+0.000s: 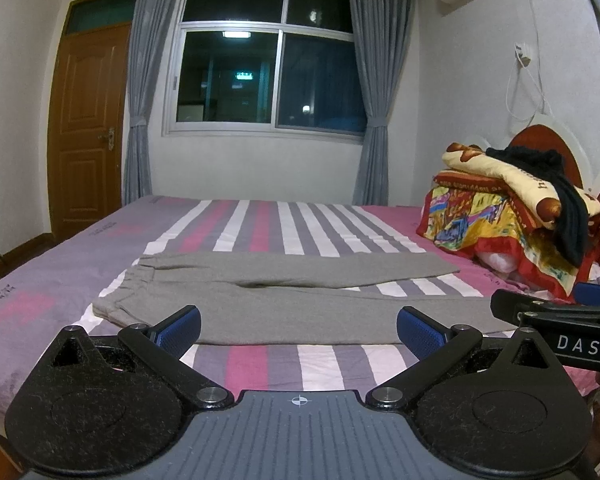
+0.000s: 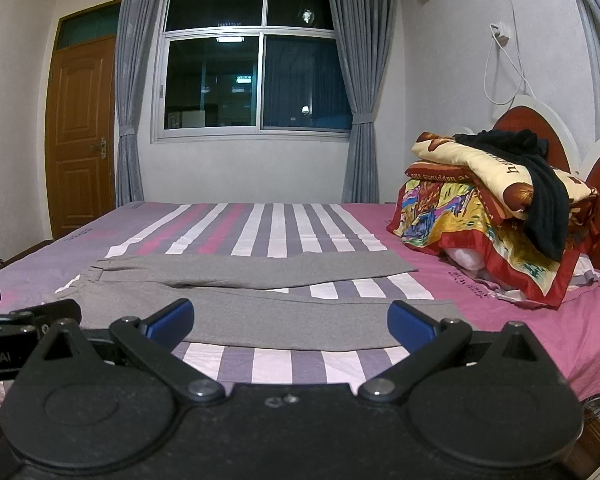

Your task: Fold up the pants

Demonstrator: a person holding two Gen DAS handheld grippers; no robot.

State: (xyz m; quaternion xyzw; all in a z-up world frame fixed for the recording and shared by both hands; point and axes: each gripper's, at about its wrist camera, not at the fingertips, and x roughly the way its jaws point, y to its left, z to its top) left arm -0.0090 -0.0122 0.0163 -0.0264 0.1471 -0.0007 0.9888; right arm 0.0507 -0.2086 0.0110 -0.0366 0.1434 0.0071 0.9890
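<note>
A home bedroom, seemingly: striped bed [image 1: 260, 224], curtained window [image 1: 260, 56], door [image 1: 88, 128].

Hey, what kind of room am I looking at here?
Most likely a bedroom in a home. A bed with a striped sheet fills the view, folded quilts are stacked by its headboard, and grey pants lie spread on it.

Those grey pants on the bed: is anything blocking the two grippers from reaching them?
Nothing visible does. The grey pants lie flat right ahead of the open left gripper and open right gripper; the quilt pile sits off to the side.
</note>
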